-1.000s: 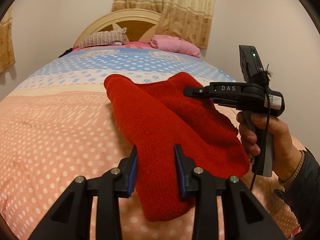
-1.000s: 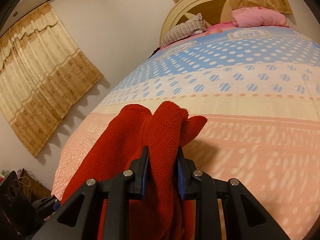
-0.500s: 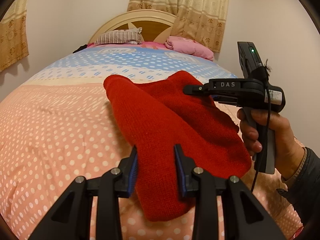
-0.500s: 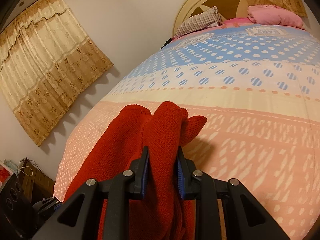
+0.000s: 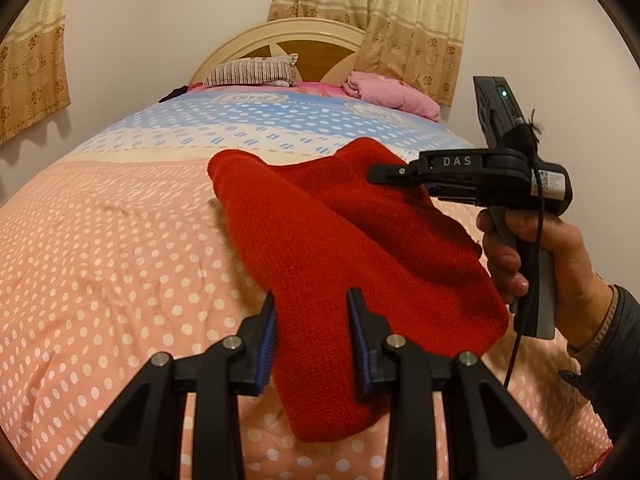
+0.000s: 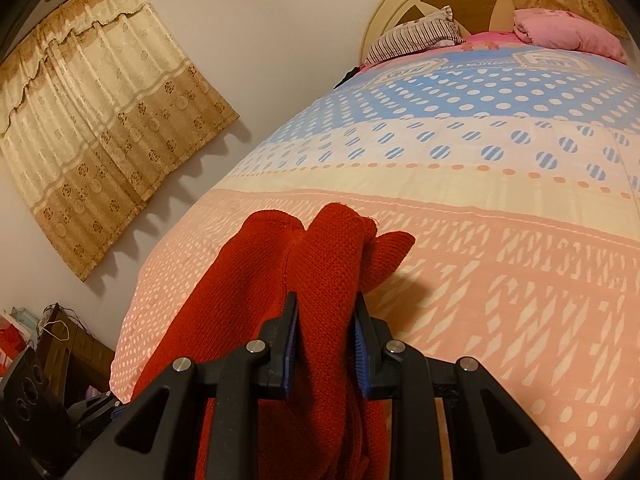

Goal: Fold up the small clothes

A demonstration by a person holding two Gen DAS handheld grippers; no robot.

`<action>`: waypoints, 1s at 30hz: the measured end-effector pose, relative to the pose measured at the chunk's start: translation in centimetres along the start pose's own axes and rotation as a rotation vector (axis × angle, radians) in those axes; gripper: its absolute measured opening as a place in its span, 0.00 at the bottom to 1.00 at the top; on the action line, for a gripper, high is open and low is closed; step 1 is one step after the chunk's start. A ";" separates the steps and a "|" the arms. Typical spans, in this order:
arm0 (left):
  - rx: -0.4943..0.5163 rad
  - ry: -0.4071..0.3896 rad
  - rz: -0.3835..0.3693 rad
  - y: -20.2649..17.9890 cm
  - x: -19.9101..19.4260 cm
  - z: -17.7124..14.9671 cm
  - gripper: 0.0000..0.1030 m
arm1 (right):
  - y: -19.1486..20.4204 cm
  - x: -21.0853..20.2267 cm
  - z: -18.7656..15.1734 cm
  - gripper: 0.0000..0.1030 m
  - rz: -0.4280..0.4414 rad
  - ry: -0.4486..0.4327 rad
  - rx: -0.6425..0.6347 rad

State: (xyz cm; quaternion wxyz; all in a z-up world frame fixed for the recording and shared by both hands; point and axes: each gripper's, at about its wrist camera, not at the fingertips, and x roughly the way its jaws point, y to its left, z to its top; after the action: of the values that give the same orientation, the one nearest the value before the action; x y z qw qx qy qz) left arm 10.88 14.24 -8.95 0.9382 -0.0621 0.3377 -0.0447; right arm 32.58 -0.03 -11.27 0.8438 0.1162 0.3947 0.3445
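Spread over a dotted bedspread [image 5: 120, 260], a red sweater [image 5: 320, 248] is pinched at one end by the left gripper [image 5: 312, 336] and at the other by the right gripper [image 6: 324, 336], both narrowly closed

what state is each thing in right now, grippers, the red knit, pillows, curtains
left gripper: shut on red knit
right gripper: shut on red knit
red knit: bunched, held up between both grippers
striped pillow: lying at headboard
pink pillow: lying at headboard
curtains: drawn shut
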 end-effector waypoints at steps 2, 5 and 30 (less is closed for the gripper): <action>-0.004 0.004 0.002 0.2 0.1 -0.2 0.33 | 0.2 0.3 0.0 0.23 0.002 0.004 0.000; -0.007 0.010 0.005 0.4 -0.1 -0.5 0.33 | 0.3 0.6 0.0 0.23 0.006 0.010 0.001; -0.032 0.041 0.031 1.5 0.2 -2.0 0.40 | -0.6 2.6 -0.5 0.24 0.008 0.044 0.043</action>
State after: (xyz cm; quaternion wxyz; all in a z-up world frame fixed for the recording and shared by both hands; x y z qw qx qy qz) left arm 9.83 15.48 -10.82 0.9305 -0.0712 0.3583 -0.0260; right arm 33.66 1.26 -13.41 0.8309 0.1282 0.4199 0.3419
